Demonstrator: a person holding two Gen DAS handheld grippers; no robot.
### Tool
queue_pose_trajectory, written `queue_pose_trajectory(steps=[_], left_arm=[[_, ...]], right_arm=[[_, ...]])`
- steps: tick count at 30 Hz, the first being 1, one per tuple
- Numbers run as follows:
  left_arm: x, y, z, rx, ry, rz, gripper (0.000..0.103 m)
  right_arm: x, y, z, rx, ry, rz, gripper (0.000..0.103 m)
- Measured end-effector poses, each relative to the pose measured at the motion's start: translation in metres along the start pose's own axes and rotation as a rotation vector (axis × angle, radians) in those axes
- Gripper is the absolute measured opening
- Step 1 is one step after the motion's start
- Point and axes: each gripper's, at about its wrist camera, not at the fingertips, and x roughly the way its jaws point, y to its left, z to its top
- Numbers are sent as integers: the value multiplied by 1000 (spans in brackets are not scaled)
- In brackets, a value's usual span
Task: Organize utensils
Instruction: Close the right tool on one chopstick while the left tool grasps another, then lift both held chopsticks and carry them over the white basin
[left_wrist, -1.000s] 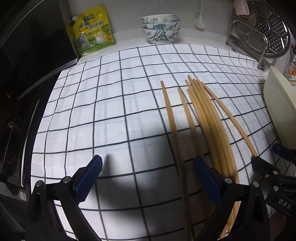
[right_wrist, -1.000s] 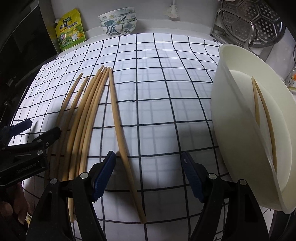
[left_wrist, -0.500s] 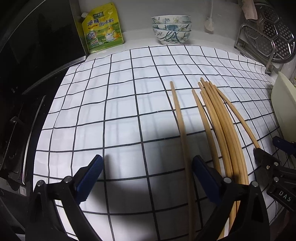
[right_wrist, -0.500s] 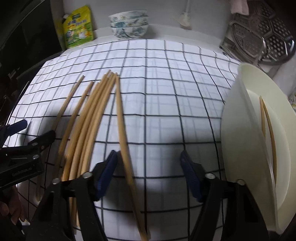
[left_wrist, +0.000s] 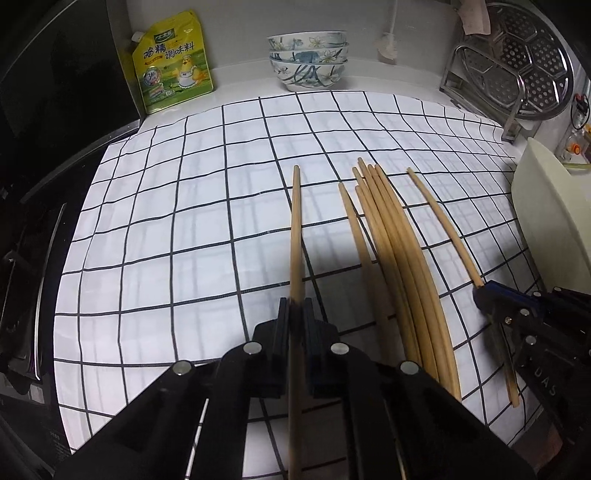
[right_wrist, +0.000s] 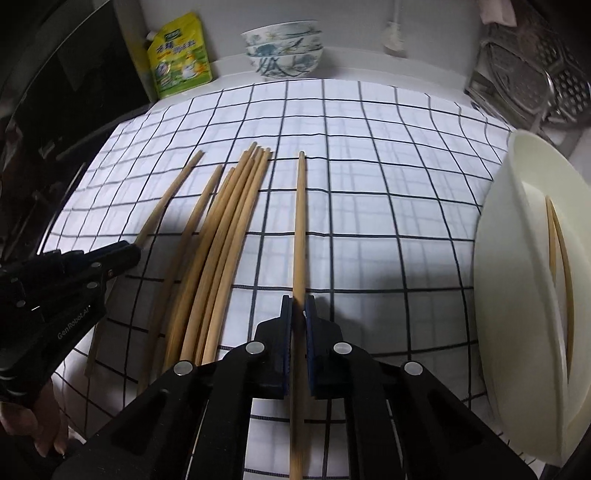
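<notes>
Several wooden chopsticks (left_wrist: 391, 236) lie in a loose bundle on the checked cloth (left_wrist: 177, 229); the bundle also shows in the right wrist view (right_wrist: 229, 221). My left gripper (left_wrist: 295, 306) is shut on the leftmost chopstick (left_wrist: 295, 221), also seen from the right wrist view (right_wrist: 166, 206). My right gripper (right_wrist: 298, 302) is shut on the rightmost chopstick (right_wrist: 300, 221), which shows in the left wrist view (left_wrist: 443, 229). A white holder (right_wrist: 517, 258) at the right has two chopsticks (right_wrist: 557, 243) in it.
Stacked patterned bowls (left_wrist: 308, 62) and a yellow seasoning pouch (left_wrist: 171, 59) stand at the back. A steel steamer rack (left_wrist: 517, 62) stands at the back right. A dark stove (left_wrist: 33, 184) borders the cloth on the left.
Both grippers have gone from open to shut, each closing on a chopstick at its side of the bundle. Both have moved forward a little over the cloth.
</notes>
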Motion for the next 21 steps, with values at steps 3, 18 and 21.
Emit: queue_pose_trajectory(steps=[3, 18, 21], left_arm=[[-11, 2, 4, -7, -13, -5, 8], [-110, -82, 63, 109, -246, -87, 8], [-118, -130, 75, 168, -278, -135, 8]], right_arm=[[-9, -2, 2, 24, -15, 18, 7], [-128, -79, 9, 166, -251, 42, 7], [-146, -118, -1, 219, -281, -14, 7]])
